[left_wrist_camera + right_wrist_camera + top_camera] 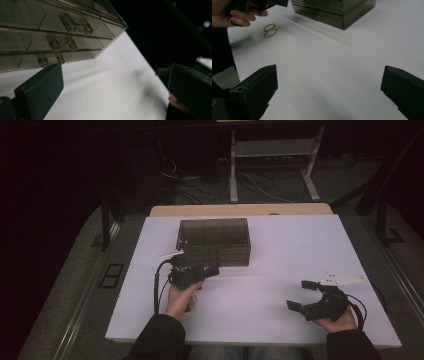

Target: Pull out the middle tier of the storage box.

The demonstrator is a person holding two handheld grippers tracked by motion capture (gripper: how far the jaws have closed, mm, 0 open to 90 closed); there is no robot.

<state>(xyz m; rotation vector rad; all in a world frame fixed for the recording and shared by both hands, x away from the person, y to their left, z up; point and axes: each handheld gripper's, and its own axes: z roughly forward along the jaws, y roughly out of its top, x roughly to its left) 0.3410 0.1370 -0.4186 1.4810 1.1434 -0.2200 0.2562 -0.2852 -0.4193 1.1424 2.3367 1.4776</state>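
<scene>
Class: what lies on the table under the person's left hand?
Two gold rings lie touching on the white table, beneath the left hand. In the high view, that hand covers them.

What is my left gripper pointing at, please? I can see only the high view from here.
Observer: In the left gripper view, the left gripper is wide open, with one jaw tip close to the handle nearest the table on the drawer box.
Operator: Thank you. Is anything lying near my left hand?
Observer: Yes. The right gripper view shows two gold rings lying together on the table, just beyond the left hand.
Operator: And is the right gripper holding anything?
Observer: No. The right gripper is open, with bare table between its jaws.
</scene>
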